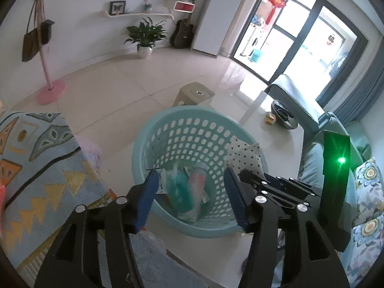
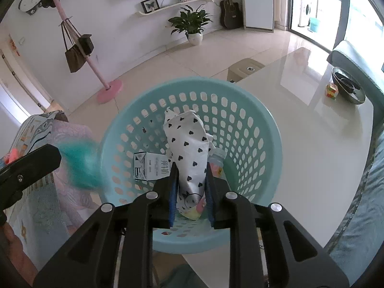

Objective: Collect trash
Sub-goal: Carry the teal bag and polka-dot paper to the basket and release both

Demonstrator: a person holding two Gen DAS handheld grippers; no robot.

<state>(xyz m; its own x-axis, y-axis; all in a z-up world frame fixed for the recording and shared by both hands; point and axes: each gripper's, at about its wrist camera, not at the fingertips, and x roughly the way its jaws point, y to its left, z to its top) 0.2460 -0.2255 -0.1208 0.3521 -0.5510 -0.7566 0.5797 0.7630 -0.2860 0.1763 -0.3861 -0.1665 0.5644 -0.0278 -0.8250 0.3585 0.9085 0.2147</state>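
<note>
Right gripper (image 2: 190, 189) jaws clamp a heart-print white cloth (image 2: 189, 141) over the teal perforated basket (image 2: 264, 129) at the white table's (image 2: 312, 124) near-left corner. Left gripper (image 1: 192, 192) jaws spread, empty.

Basket (image 2: 268, 129) floor hidden under trash, carton (image 2: 150, 165) print unreadable

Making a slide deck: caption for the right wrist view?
Right gripper holds a heart-print wrapper over the teal basket, above a milk carton.

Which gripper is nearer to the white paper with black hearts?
Right. The right gripper is shut on the white paper with black hearts over the basket; the left gripper is open beside it.
</note>
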